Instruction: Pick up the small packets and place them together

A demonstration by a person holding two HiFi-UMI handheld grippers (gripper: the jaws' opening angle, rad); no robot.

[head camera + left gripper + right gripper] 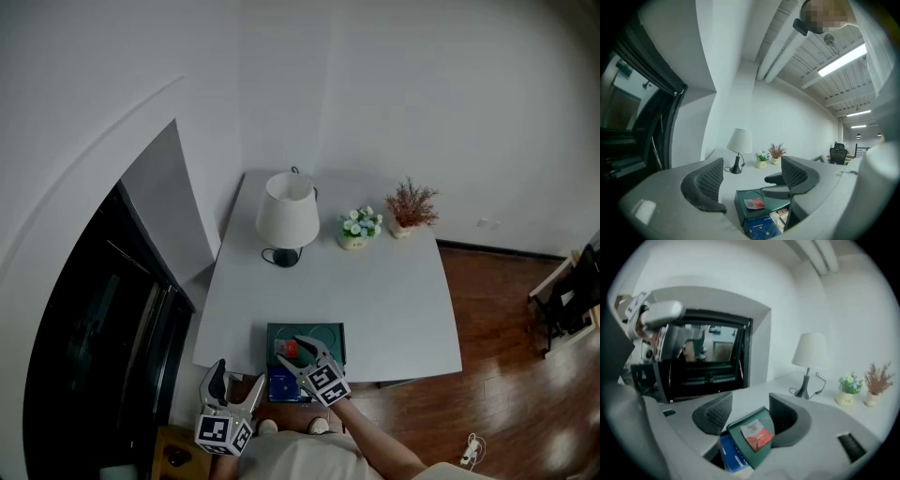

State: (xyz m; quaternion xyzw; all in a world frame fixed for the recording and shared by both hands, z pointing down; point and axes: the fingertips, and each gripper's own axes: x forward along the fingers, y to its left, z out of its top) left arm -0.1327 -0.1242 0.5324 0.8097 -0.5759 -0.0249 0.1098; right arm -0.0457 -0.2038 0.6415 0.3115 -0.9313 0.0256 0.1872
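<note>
A small red and white packet (289, 349) lies on the lid of a dark green box (324, 333) at the white table's front edge. My right gripper (292, 352) hangs just over it, open; in the right gripper view the packet (756, 435) rests on the green box (736, 433) below the gap of the right gripper (750, 416), and neither pad touches it. A blue box (731, 456) sits under the green one. My left gripper (752, 180) is open and empty, off the table's front left, looking at the packet (754, 203). More small packets (780, 216) show beside the blue box (761, 227).
On the table (394, 300) stand a white lamp (287, 217) with a cable, a small pot of flowers (358, 228) and a pot of reddish dried plants (409, 208). A dark window (103, 337) lies to the left. Wooden floor (506, 337) and a chair are to the right.
</note>
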